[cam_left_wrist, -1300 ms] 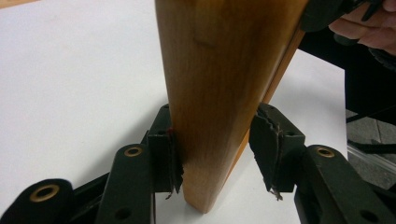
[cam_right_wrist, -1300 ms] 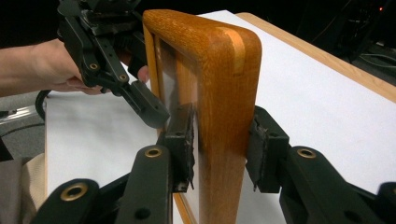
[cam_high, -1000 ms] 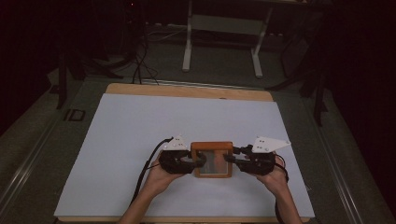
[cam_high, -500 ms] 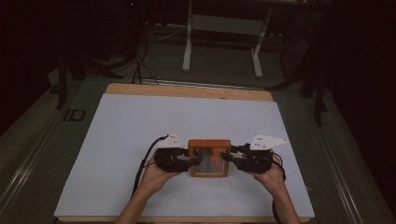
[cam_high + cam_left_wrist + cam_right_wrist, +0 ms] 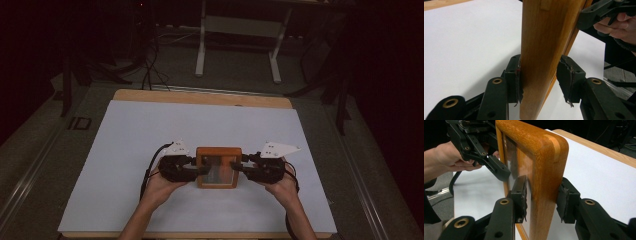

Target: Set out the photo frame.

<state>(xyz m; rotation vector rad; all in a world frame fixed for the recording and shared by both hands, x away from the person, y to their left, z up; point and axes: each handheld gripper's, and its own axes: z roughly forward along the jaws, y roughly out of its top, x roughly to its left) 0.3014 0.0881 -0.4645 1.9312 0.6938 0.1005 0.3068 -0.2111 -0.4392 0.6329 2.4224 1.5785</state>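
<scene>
A small wooden picture frame (image 5: 218,152) with a glass pane is held between both grippers over the white sheet (image 5: 150,130), near the front middle. My left gripper (image 5: 200,167) is shut on the frame's left rail (image 5: 544,37), its pads (image 5: 515,75) pressing on either face. On the opposite rail (image 5: 536,147), my right gripper (image 5: 237,167) is shut in the same way. In the left gripper view the right gripper (image 5: 599,12) reaches in at the top right. The right gripper view has the left gripper (image 5: 499,170) at the far side of the frame.
The white sheet covers a wooden table whose bare edge (image 5: 200,96) runs along the back. Behind it a metal stand (image 5: 235,50) and cables (image 5: 147,70) sit on the dark floor. Metal rails (image 5: 30,170) flank the table.
Both hands and the frame have shifted slightly to the left and toward the table's front edge. Both grips look the same.
</scene>
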